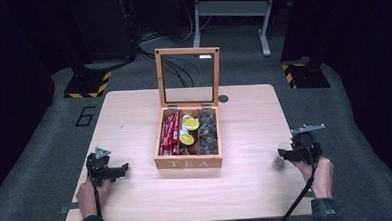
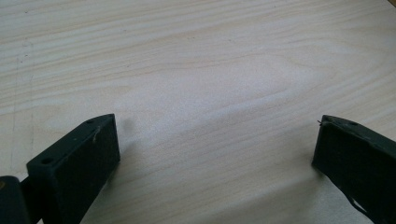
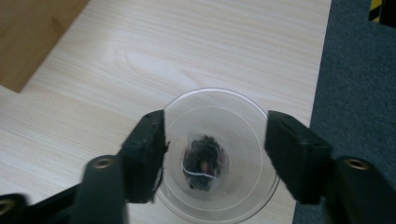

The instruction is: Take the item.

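Observation:
A clear plastic cup (image 3: pixel 243 121) stands near the table's right edge with a dark tea bag (image 3: pixel 203 161) lying flat on its bottom. My right gripper (image 3: pixel 215 126) hovers over the cup's mouth, jaws apart and nothing between the pads. From above, the right gripper (image 1: pixel 284 154) is just beside the cup (image 1: pixel 277 159). A wooden tea box (image 1: pixel 189 164) sits mid-table with its glass lid (image 1: pixel 188 76) upright. My left gripper (image 1: pixel 124 168) rests at the front left, and its open jaws (image 2: pixel 217 126) frame bare wood.
The box holds red packets (image 1: pixel 170 134), yellow-green round pods (image 1: pixel 189 125) and dark tea bags (image 1: pixel 208 132) in separate compartments. The cup is close to the table's right edge, with grey carpet (image 3: pixel 355 70) beyond it. A corner of the box (image 3: pixel 32 37) is beyond the cup.

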`<state>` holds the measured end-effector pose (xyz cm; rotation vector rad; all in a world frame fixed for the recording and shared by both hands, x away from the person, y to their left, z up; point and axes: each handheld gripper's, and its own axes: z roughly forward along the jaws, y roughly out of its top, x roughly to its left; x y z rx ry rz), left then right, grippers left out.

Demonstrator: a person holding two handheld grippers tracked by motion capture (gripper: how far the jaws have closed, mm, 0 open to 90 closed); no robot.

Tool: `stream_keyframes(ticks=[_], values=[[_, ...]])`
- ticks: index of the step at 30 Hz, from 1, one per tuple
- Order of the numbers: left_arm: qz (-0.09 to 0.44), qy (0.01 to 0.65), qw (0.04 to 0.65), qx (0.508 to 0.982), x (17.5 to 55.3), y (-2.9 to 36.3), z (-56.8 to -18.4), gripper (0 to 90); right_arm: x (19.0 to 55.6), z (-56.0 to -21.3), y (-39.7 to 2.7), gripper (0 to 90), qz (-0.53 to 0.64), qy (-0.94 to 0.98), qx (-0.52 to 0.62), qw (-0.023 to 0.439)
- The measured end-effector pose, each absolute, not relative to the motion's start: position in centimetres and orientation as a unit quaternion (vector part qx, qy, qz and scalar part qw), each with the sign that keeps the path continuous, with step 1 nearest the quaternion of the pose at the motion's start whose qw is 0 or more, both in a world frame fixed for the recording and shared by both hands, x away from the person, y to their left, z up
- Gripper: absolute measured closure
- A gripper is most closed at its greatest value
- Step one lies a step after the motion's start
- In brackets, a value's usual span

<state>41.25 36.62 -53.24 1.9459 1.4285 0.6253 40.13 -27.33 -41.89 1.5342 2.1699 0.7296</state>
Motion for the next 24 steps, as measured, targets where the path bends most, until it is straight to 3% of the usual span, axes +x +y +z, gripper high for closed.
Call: stream_keyframes(ticks=[5,12,24], values=[[0.238,0.543,0.318,0.740,41.3,36.6,-53.2,0.2,39.4,-41.3,-26.9,16.8,0.287,0.769,0.536,0.198],[0.238,0.543,0.318,0.740,41.3,36.6,-53.2,0.2,37.4,-40.6,-25.5,2.5,0.344,0.761,0.508,0.211],[0.239,0.544,0.320,0.738,41.3,36.6,-53.3,0.2,35.3,-40.2,-22.3,0.5,0.376,0.770,0.464,0.224]])
